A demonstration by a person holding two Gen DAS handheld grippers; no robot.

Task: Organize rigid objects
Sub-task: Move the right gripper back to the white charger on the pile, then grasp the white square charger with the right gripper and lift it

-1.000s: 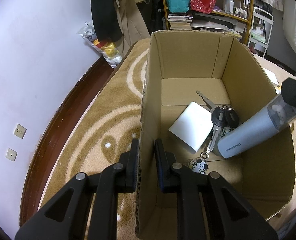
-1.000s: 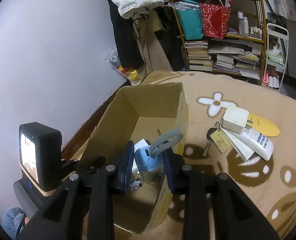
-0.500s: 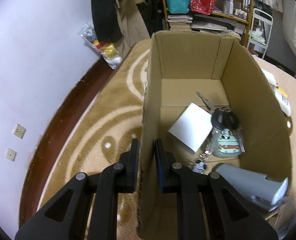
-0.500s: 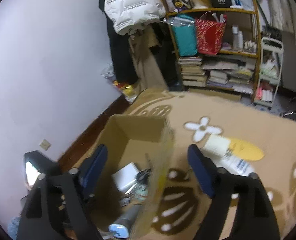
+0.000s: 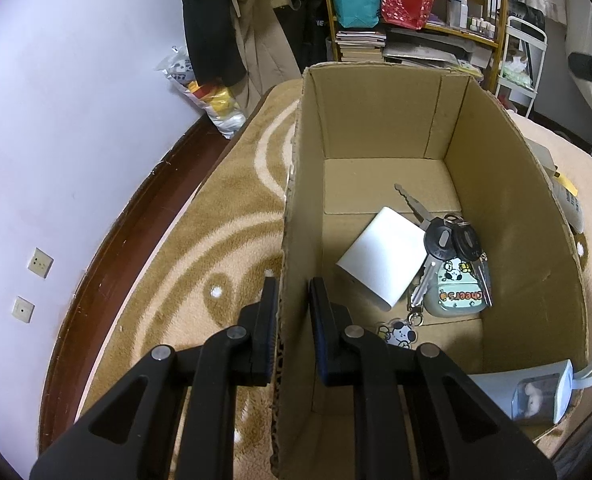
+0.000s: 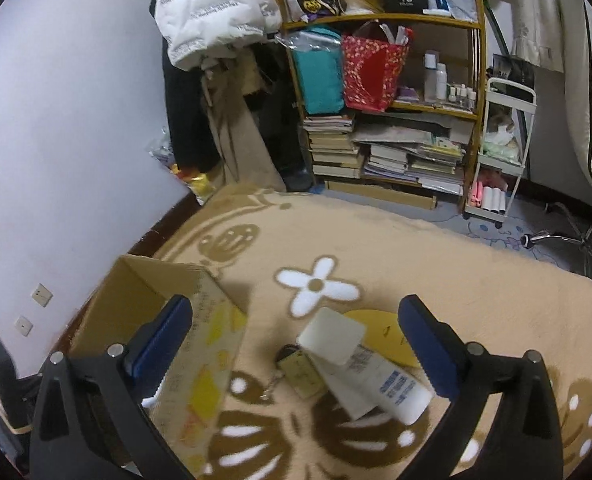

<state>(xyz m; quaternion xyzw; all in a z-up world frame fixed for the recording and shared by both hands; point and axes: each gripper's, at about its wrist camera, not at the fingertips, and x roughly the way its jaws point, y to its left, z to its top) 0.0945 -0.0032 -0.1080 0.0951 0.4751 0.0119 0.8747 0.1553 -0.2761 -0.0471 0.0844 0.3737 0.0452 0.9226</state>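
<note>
Right wrist: right gripper [image 6: 296,344] spread wide.

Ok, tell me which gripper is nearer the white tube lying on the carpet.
Right. The right gripper hangs open just above the white tube, which lies between its fingers in view. The left gripper is off at the cardboard box, clamped on its wall.

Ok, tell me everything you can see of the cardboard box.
The cardboard box is plain brown corrugated card, open-topped, upright on the patterned rug. The left tool pinches its near left wall, one finger inside, one outside. Inside lie a white card, a bunch of keys with cartoon charms, and a pale blue bottle in the near right corner. The right wrist view shows yellow print on its outer side.
</note>
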